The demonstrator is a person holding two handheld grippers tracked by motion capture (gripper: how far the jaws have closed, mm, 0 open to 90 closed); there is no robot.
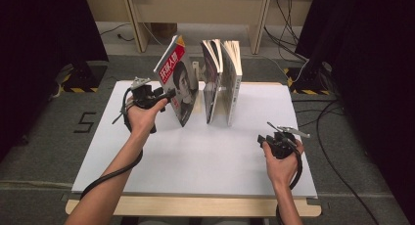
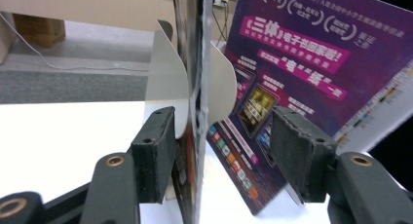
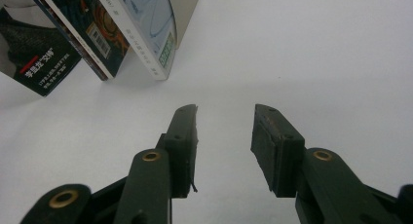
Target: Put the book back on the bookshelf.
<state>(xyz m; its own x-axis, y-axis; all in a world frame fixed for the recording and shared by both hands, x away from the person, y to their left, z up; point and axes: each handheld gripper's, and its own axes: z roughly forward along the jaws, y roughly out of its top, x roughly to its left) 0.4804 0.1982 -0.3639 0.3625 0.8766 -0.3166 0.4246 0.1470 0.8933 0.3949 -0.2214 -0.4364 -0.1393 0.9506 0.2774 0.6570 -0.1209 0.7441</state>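
**Leaning book, jaws spread around it**

The left gripper (image 1: 164,94) is up at the red-and-white book (image 1: 177,85), which stands tilted on the white table (image 1: 205,156) and leans left, away from the two other books (image 1: 222,80) standing close together beside it. From the left gripper view, the book's edge (image 2: 195,112) sits between the black pads (image 2: 153,153), but they do not press it (there is a gap on both sides). A pale curved bookend (image 2: 168,63) pokes out behind, mostly hidden. The purple cover (image 2: 302,73) next to it is cut off at the side. The right gripper (image 1: 274,139) rests low near the table's right side, well apart from the books, its jaws spread with nothing between them. Small print on the covers is too tiny to read.
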